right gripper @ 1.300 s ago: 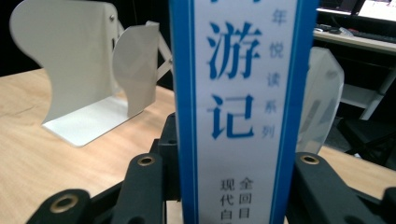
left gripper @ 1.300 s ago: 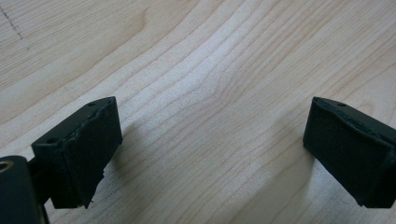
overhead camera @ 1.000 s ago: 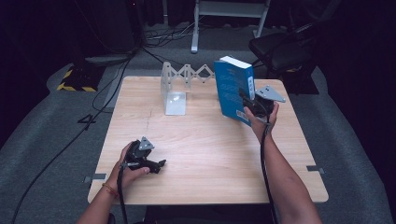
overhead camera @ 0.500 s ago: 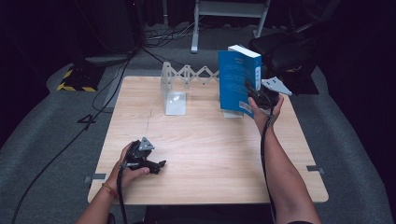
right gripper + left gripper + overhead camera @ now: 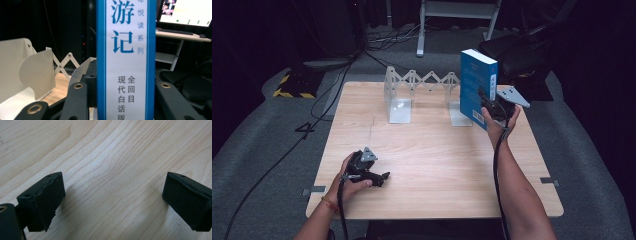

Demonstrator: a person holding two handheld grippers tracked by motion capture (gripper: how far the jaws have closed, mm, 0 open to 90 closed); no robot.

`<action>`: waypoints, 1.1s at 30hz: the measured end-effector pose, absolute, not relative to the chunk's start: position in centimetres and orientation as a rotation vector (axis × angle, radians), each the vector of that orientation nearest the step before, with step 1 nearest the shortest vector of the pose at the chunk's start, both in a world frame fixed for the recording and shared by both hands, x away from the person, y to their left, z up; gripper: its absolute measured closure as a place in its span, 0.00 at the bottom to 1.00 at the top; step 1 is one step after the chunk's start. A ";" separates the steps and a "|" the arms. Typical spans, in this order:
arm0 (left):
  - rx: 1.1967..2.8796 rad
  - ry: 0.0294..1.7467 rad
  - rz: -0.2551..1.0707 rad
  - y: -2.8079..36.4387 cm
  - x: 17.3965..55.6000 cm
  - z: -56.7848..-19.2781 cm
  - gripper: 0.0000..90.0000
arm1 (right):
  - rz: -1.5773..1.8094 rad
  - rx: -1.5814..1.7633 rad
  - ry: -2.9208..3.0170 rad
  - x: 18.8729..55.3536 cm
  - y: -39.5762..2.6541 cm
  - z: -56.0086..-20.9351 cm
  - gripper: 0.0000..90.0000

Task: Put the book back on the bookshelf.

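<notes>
High view, counter: a pale wooden counter [image 5: 432, 165] seen from above, with dark grey floor around it.
High view, book: a blue book [image 5: 477, 87] stands upright near the far right part of the counter, its white-banded spine facing the person.
High view, right gripper: the right gripper [image 5: 492, 107] is held up at the book's lower spine, and its fingers clasp the book from both sides; a grey three-cornered plate sits on top of it.
High view, bookend rack: a white folding bookend rack [image 5: 422, 82] stands along the far edge, with one plate at its left end and another just left of the book; whether the book touches that plate cannot be told.
High view, left gripper: the left gripper [image 5: 379, 176] lies on the near left part of the counter under the person's left hand, well apart from the book.
Left gripper view, fingers: two black padded fingers [image 5: 45, 200] stand wide apart over bare wood grain, released, with nothing between them.
Right gripper view, book: the book's spine [image 5: 126, 60] rises upright between the two black arms, white with blue edges and blue and dark Chinese characters.
Right gripper view, grip: the arms sit tight against both covers, grasping the book.
Right gripper view, surroundings: white rack plates [image 5: 30, 72] stand to the left, and a lit monitor [image 5: 186, 12] sits on a desk at upper right.
</notes>
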State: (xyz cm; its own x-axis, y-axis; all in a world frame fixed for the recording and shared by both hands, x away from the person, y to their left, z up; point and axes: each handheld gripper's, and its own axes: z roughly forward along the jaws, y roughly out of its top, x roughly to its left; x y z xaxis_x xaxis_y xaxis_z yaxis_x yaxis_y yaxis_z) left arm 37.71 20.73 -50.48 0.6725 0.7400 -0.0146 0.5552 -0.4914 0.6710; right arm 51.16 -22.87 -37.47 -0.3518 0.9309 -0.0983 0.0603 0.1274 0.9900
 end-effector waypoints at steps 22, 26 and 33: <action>2.236 0.964 0.344 20.7 37.6 -50.5 0.05 | 1.365 1.023 1.608 55.5 -20.4 -40.6 0.69; 2.239 0.962 0.347 20.7 37.6 -50.5 0.05 | 1.359 1.005 1.606 55.2 -20.6 -40.9 0.69; 2.240 0.957 0.358 20.7 37.6 -50.5 0.05 | 1.353 0.987 1.632 53.9 -21.3 -41.8 0.68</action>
State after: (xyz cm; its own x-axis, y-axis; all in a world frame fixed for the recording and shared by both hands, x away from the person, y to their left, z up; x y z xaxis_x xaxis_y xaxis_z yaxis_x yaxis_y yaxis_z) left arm 37.65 20.70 -50.48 0.6940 0.7199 -0.0092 0.5373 -0.5094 0.6722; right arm 53.90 -21.28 -41.76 -0.3928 0.9154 -0.0883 0.0830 0.1309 0.9879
